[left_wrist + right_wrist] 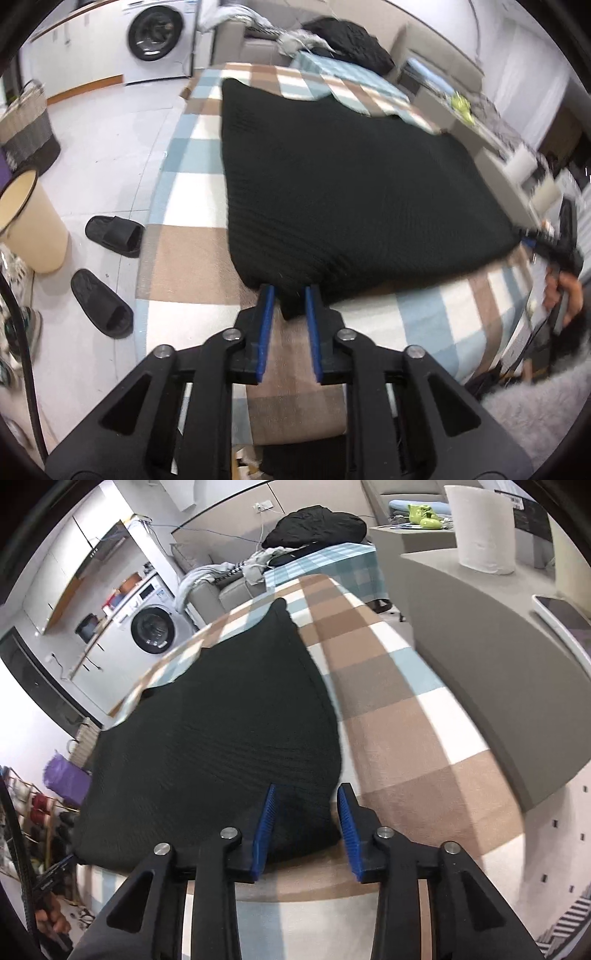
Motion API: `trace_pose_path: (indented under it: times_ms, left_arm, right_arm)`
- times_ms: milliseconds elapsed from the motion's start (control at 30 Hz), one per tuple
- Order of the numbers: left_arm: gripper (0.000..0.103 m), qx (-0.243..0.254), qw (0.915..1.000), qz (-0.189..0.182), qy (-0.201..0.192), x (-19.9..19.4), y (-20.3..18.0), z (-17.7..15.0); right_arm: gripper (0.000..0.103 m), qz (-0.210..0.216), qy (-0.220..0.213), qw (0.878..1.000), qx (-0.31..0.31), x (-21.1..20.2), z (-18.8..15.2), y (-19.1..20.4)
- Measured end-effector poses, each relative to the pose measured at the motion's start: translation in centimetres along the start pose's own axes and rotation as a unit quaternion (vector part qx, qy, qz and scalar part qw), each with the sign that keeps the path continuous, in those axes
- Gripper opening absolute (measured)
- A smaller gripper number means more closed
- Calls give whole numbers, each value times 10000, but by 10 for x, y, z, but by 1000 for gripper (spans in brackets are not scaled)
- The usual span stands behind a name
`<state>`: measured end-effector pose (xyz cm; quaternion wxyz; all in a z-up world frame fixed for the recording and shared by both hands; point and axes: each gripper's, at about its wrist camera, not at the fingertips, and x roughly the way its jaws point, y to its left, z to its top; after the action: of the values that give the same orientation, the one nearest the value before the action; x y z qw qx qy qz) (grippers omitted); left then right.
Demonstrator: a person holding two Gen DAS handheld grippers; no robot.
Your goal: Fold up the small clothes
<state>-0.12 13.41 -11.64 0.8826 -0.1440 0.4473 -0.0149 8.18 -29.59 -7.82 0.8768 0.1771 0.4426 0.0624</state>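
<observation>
A black knit garment [351,184] lies spread flat on a checked blanket [192,258] of brown, pale blue and white squares; what the blanket covers cannot be told. The garment's ribbed surface looks smooth, with one edge running along the blanket's left side in the left wrist view and a pointed corner reaching toward the far end in the right wrist view.

The left tongs [290,295] sit at the garment's near left corner. Their blue pads stand slightly apart with a small tab of black fabric between them; whether the pads press on it cannot be told.

The right tongs [306,794] sit at the near right corner. Their jaws are spread, with the garment's edge lying between them, and a clear gap shows beside the right pad [349,823], so they do not pinch the cloth.

In the left wrist view a hand [565,295] holding the other tool shows at the far right edge, beside a fuzzy grey sleeve [535,413].

On the floor to the left lie two black slippers [110,269], a cream bin [31,221] and a woven basket [26,129]. A washing machine [157,37] stands against the far wall. A black bundle of clothing [317,526] rests at the far end, and a white paper roll [482,528] stands on a grey ledge [491,672] to the right.
</observation>
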Motion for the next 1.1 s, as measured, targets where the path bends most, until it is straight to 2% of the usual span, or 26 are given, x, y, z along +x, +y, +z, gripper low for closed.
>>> trace_pose_path:
  times_ms: [100,133,167,233,500,567,600,633,667,833,933,967,1100]
  left_arm:
    - [31,-334,9993,-105,-133,-4,9,5]
    - [32,-399,9990,-94,-157,-4,11,7]
    - [32,-457,9987,-107,-181,-4,12,8]
    - [33,-493,9985,-115,-184,0,10,13]
    - [34,-280,9996,75,-47,22,-1,31]
    - [34,-255,9995,150,-102,21,-1,35]
    - [34,-210,9993,264,-175,19,-3,37]
    - [34,-172,9991,337,-213,18,-5,38]
    - [34,-130,9989,380,-242,17,-7,39]
    - [35,22,9983,365,-458,7,-21,43]
    - [45,85,9983,193,-538,10,-35,45]
    - [47,200,9983,106,-537,14,-43,46]
    - [47,553,9977,42,-396,38,-67,47]
  right_arm:
    - [37,22,36,10000,59,9,0,2]
    - [36,3,27,10000,78,11,-1,3]
    - [32,1,4,10000,61,11,-2,5]
    - [14,-24,3,10000,-48,9,-4,8]
    - [13,-58,203,9996,-189,1,-17,9]
    - [17,-147,154,9995,-247,-3,-16,11]
    - [24,-228,62,9994,-266,-7,-15,13]
    - [35,-357,-1,9990,-284,-9,-14,14]
    - [38,-523,-150,9981,-282,-14,-12,16]
    - [46,-441,-403,9968,-522,-25,1,37]
    - [58,-318,-361,9949,-882,-18,2,60]
    - [58,-219,-302,9944,-988,-11,2,69]
    - [61,-51,-60,9905,-1375,19,-4,99]
